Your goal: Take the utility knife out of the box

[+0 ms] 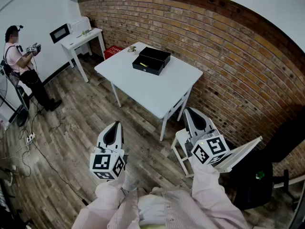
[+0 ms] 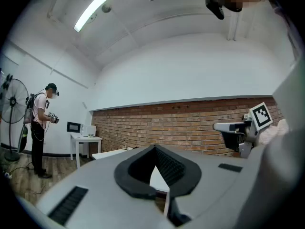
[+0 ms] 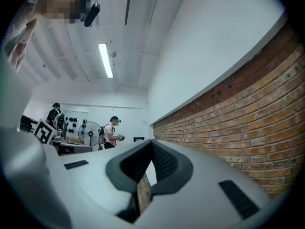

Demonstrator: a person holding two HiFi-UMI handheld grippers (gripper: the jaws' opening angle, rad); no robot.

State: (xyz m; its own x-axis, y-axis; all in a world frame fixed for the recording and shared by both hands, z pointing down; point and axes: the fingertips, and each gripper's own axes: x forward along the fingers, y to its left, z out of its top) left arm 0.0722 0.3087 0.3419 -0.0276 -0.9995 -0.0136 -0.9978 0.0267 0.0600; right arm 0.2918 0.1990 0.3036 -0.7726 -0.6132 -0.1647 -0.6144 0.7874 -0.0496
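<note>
two claws, one box, one knife: a person in pale pink sleeves (image 1: 119, 202) holds the left claw (image 1: 115, 127) and the right claw (image 1: 189, 113) low and close to the body, over the wooden plank floor (image 1: 81, 123), both well apart from the white square surface (image 1: 157, 93) ahead. each claw carries one cube with square black-and-white markers. in the left gripper view the left claw (image 2: 153, 150) has its two jaws pressed together at the tips, pinching nothing. in the right gripper view the right claw (image 3: 152, 144) is likewise pressed together and holds nothing.

a single black rectangular box (image 1: 151, 60) lies open on the surface, towards the far edge by the red brick wall (image 1: 228, 51), its two halves side by side. the utility knife (image 1: 143, 64) shows only as a small yellow streak inside the nearer half, too small to make out further.

a second, smaller white surface (image 1: 82, 41) stands in the far left corner of the room. one other person (image 1: 21, 66) stands by the left wall holding a device; the right gripper view shows a second figure (image 3: 55, 114) behind.
</note>
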